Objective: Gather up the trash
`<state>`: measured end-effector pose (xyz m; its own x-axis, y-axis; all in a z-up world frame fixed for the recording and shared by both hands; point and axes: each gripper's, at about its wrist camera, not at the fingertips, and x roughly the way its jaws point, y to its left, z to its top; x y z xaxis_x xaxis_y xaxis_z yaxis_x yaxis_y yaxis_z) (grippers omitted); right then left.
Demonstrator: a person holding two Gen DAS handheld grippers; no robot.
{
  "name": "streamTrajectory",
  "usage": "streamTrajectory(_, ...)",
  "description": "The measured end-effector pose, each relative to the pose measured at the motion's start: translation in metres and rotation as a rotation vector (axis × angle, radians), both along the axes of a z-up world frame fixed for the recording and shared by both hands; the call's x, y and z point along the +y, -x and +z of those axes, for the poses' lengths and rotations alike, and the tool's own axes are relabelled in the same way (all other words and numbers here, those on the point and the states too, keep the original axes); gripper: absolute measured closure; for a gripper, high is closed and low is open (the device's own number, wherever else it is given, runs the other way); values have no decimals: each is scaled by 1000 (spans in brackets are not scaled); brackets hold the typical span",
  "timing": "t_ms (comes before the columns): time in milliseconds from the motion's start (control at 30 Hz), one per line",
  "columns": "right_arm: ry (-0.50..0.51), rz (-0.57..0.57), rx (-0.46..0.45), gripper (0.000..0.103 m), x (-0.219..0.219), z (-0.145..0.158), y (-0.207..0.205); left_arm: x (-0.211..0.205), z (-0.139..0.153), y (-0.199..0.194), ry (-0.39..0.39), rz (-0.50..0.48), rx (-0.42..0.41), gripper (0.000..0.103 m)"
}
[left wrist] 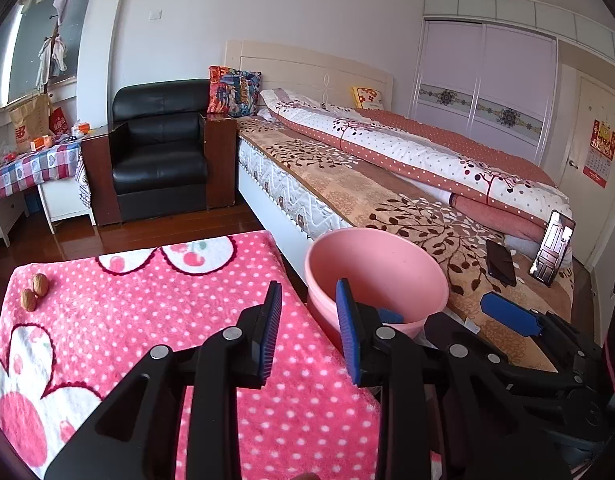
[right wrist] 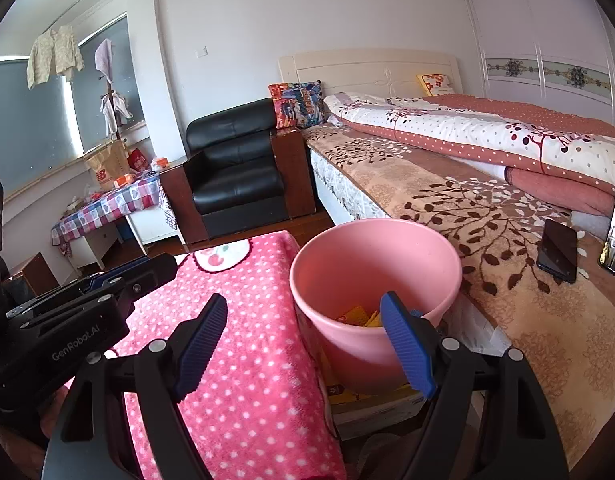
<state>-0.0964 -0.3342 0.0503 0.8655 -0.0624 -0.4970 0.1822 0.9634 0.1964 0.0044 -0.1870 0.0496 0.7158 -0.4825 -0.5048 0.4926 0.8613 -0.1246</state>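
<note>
Two grippers in view, one per hand. Left gripper (left wrist: 309,332): jaws partly apart, nothing between the blue pads. Right gripper (right wrist: 303,344): jaws spread wide, nothing pinched; it sits in front of the bucket's near rim.

One pink bucket (right wrist: 373,276), upright, in the gap between the low table and the bed, resting on a box I cannot read clearly. Inside at the bottom: yellow scraps (right wrist: 357,315), count unclear, at least two pieces showing over the rim in the right wrist view. In the left wrist view the bucket (left wrist: 377,272) interior floor is hidden.

One pink blanket with white dots (left wrist: 147,320) covers the table. On it, far left corner: two walnuts (left wrist: 34,291), touching each other, well apart from both grippers and from the bucket.

One bed (left wrist: 347,184) with a brown leaf-pattern cover. On the bed's near end: two phones, one dark phone lying flat (right wrist: 557,256), one propped upright with lit screen (left wrist: 552,253), just beside each other.

One black armchair (left wrist: 159,148) at the head of the bed. Two cushions: one multicoloured (left wrist: 233,91) on the chair arm, one yellow (left wrist: 367,98) against the headboard. One side table with checked cloth (left wrist: 31,168) under the window, cluttered with bags and boxes, not countable.
</note>
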Motion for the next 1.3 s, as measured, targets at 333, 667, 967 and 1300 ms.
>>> streamTrajectory(333,8,41,-3,25,21,2,-1,26,-3,4,37,22,18,66)
streamTrajectory(667,-3,43,5,25,26,-2,-7,40,-9,0,37,57,25,65)
streamTrajectory(967,-15,51,13,25,28,-6,-12,43,-11,-1,23,79,18,65)
streamTrajectory(1300,-19,59,14,25,32,-8,-12,44,-16,-4,16,87,28,65)
